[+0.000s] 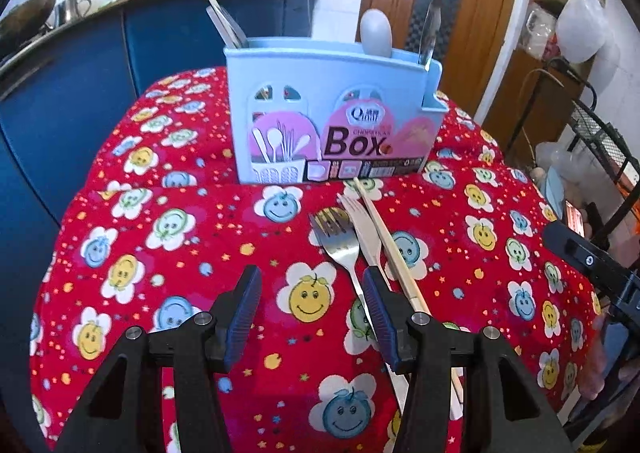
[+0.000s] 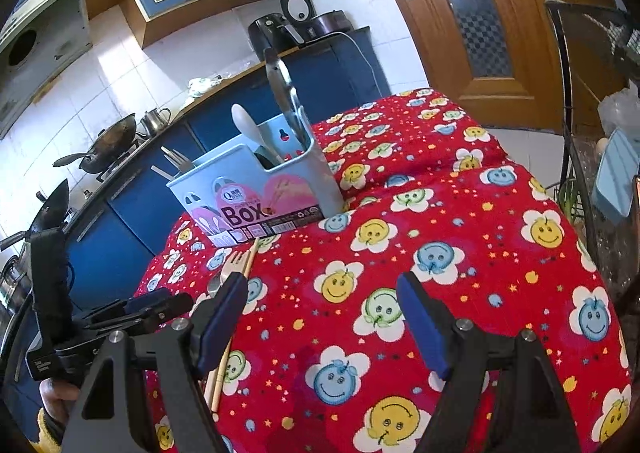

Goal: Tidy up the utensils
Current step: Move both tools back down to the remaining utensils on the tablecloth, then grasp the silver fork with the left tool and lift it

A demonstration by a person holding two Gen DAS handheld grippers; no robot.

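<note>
Over red cloth [image 1: 200, 253], both tools spread.

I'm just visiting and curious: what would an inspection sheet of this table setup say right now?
Surface: red smiley-flower cloth covers the table.
Job's things: metal fork, pale plastic fork and chopsticks lie loose before the blue utensil box, which already holds utensils.
Clutter: nothing seen.
Grippers: left hand-held gripper and right hand-held gripper open, empty.
Cables: white cord on the counter.
Surroundings: kitchen counter, wok, wooden door.
</note>
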